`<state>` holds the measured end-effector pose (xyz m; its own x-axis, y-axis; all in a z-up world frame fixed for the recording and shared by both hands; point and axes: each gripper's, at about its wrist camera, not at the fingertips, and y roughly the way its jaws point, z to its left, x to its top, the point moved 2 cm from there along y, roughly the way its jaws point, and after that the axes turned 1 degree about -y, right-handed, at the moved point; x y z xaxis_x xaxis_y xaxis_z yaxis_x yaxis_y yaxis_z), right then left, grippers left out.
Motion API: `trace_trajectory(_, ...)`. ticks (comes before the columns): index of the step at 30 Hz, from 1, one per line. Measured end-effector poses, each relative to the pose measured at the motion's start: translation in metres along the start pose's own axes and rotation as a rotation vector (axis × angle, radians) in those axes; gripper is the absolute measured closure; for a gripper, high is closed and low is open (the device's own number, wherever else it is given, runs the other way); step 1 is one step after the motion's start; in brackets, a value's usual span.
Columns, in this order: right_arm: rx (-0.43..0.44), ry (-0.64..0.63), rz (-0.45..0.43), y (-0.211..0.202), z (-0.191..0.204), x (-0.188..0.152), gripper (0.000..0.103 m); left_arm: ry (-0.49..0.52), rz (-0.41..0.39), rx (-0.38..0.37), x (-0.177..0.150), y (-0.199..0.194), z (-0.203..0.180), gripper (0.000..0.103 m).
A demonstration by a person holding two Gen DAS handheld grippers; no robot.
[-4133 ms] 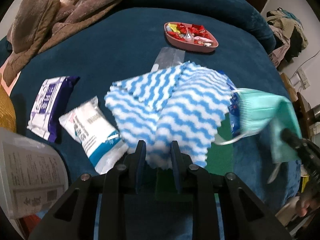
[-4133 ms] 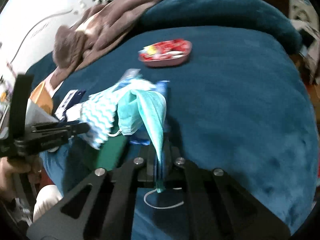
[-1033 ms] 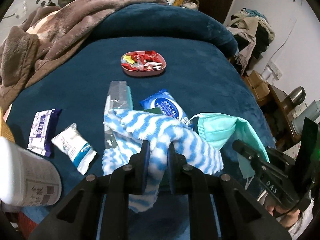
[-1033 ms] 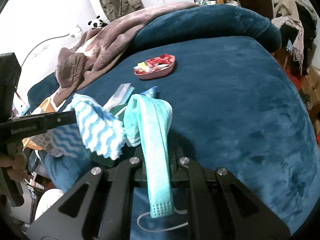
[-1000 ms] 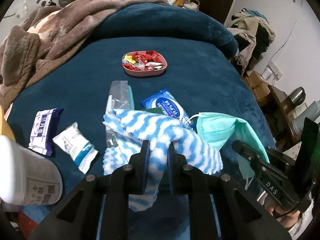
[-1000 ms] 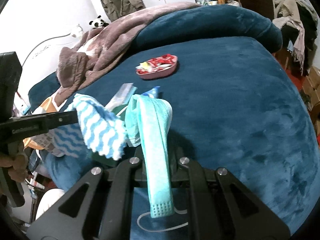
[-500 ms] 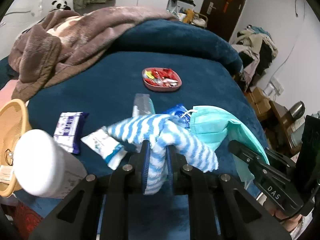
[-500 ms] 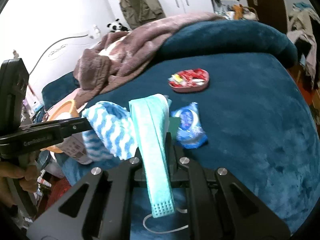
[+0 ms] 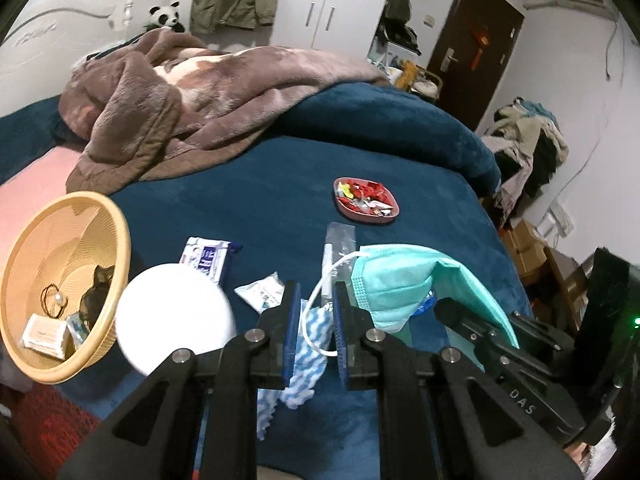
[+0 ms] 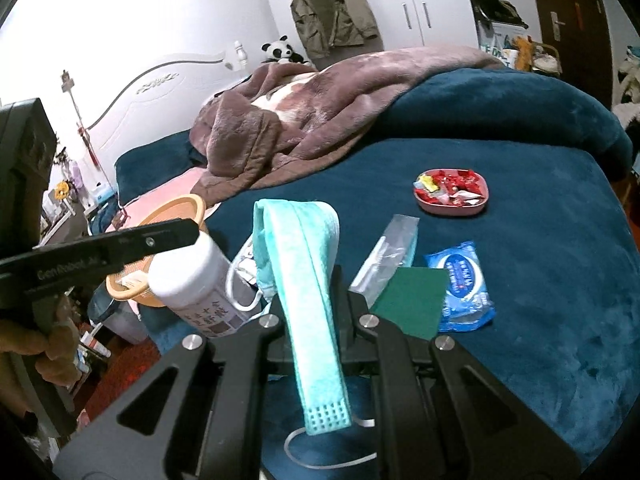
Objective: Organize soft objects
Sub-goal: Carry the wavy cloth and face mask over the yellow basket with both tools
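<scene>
Holding the mask (image 10: pixel 298 280) in my right gripper (image 10: pixel 316 312), jaws clamped on its folded band, I judge little is sorted yet. My left gripper (image 9: pixel 314 320) has its jaws apart; the striped cloth (image 9: pixel 306 356) hangs below and between them, seemingly loose, and the mask's ear loop crosses the gap. The basket (image 9: pixel 120 240) holds only small items. The wipes (image 10: pixel 460 280), green pad (image 10: pixel 412 300) and two packets (image 9: pixel 208 254) lie on the bed.
</scene>
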<state>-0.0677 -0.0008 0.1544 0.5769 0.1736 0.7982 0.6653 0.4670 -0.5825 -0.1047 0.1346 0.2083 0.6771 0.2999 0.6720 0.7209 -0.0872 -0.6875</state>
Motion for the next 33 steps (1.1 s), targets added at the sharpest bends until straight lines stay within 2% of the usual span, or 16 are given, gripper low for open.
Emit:
trace_trajectory(3, -0.008, 0.008, 0.006, 0.003, 0.000, -0.003, 0.094, -0.001, 0.027, -0.023, -0.008, 0.001, 0.004, 0.088)
trace_trajectory(6, -0.037, 0.034, 0.013, 0.001, -0.007, -0.008, 0.094, 0.030, 0.136, -0.038, -0.027, 0.024, -0.006, 0.088)
trace_trajectory(7, -0.052, 0.041, 0.017, 0.001, -0.011, -0.011, 0.094, 0.052, 0.173, -0.014, -0.038, 0.036, -0.011, 0.082)
trace_trajectory(8, -0.065, 0.056, 0.023, 0.000, -0.018, -0.014, 0.094, 0.072, 0.192, 0.014, -0.045, 0.045, -0.014, 0.061)
trace_trajectory(10, -0.076, 0.075, 0.031, -0.001, -0.028, -0.018, 0.094, 0.128, 0.210, 0.090, -0.061, 0.066, -0.022, 0.034)
trace_trajectory(12, -0.090, 0.087, 0.040, -0.004, -0.038, -0.024, 0.094, 0.169, 0.225, 0.125, -0.069, 0.084, -0.027, 0.032)
trace_trajectory(16, -0.112, 0.108, 0.045, -0.010, -0.057, -0.034, 0.094, 0.245, 0.306, 0.212, -0.081, 0.130, -0.033, 0.032)
trace_trajectory(21, -0.128, 0.163, 0.041, -0.017, -0.086, -0.045, 0.094, 0.286, 0.407, 0.276, -0.089, 0.175, -0.029, 0.032)
trace_trajectory(22, -0.130, 0.171, 0.042, -0.018, -0.090, -0.047, 0.094, 0.283, 0.434, 0.293, -0.093, 0.183, -0.026, 0.039)
trace_trajectory(23, -0.132, 0.182, 0.042, -0.019, -0.095, -0.049, 0.094, 0.278, 0.444, 0.296, -0.095, 0.187, -0.026, 0.061)
trace_trajectory(26, -0.138, 0.204, 0.046, -0.021, -0.107, -0.055, 0.094, 0.266, 0.432, 0.299, -0.095, 0.183, -0.026, 0.092)
trace_trajectory(33, -0.131, 0.216, 0.044, -0.021, -0.111, -0.056, 0.094, 0.206, 0.345, 0.163, -0.075, 0.138, -0.041, 0.095)
